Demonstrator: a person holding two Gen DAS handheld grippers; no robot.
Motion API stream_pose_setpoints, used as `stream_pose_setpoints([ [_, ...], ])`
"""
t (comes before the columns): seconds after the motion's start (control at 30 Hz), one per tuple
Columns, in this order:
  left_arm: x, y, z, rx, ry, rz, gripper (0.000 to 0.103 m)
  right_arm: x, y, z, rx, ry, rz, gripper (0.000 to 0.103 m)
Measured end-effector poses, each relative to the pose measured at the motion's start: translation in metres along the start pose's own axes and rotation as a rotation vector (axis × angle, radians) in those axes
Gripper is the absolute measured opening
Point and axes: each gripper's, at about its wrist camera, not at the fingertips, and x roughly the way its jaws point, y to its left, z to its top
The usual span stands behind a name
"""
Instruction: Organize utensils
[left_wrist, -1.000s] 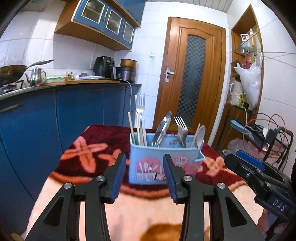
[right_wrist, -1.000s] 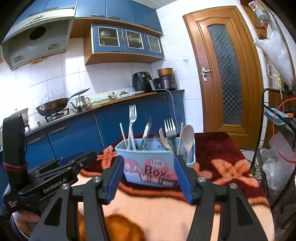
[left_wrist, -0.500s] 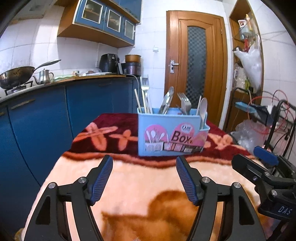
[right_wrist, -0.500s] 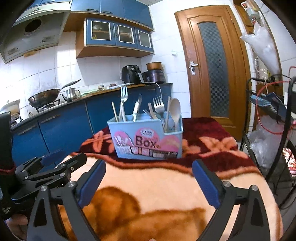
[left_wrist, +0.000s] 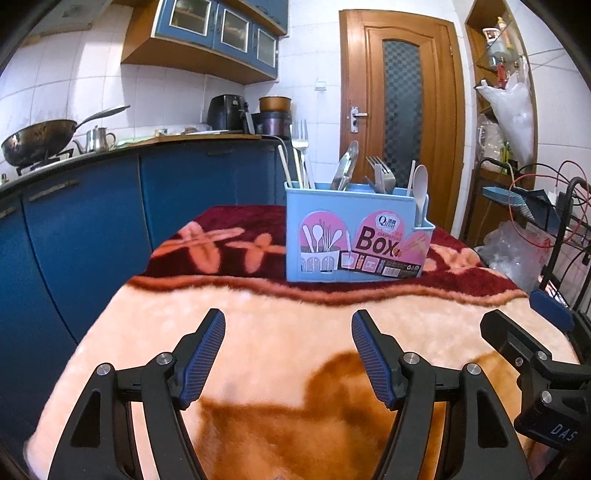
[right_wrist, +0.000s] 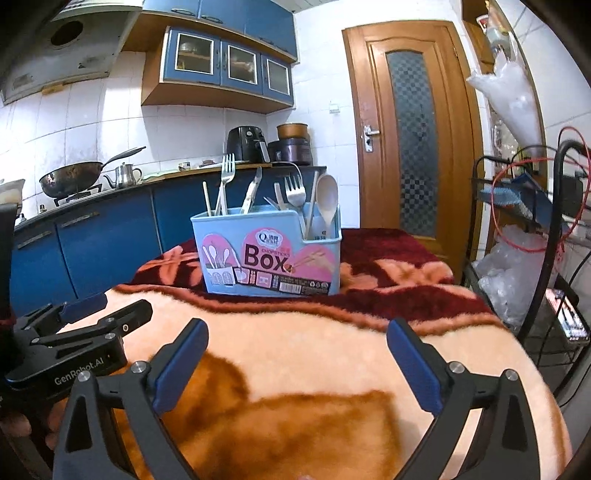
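A light blue utensil box (left_wrist: 354, 240) labelled "Box" stands upright on the dark red far part of a blanket-covered table (left_wrist: 258, 325). In it stand forks (left_wrist: 301, 140), chopsticks, a metal utensil and a white spoon (left_wrist: 420, 181). My left gripper (left_wrist: 288, 315) hovers over the peach blanket well short of the box, open with nothing between its blue pads. The right gripper (right_wrist: 298, 325) is open wide and empty, also short of the box (right_wrist: 266, 254). Each gripper shows at the edge of the other's view: right gripper (left_wrist: 535, 332), left gripper (right_wrist: 92, 314).
Blue kitchen cabinets (left_wrist: 92, 240) run along the left, with a wok (left_wrist: 37, 142), a kettle and an air fryer (left_wrist: 227, 110) on the counter. A wooden door (left_wrist: 400, 122) is behind. A metal rack (right_wrist: 554, 229) with wires and plastic bags stands close on the right.
Both grippers have opened wider, drawn back from the box and sunk toward the blanket. The box, once framed between the fingers, now stands farther off.
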Motion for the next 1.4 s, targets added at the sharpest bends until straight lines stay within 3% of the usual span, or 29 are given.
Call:
stream_pose_setpoints([
  [1.4, 0.0034, 0.0020, -0.0029, -0.023, 0.013, 0.002, 0.072, 0.0020, -0.0038, -0.0030, 0.032, 0.014, 0.010, 0.099],
])
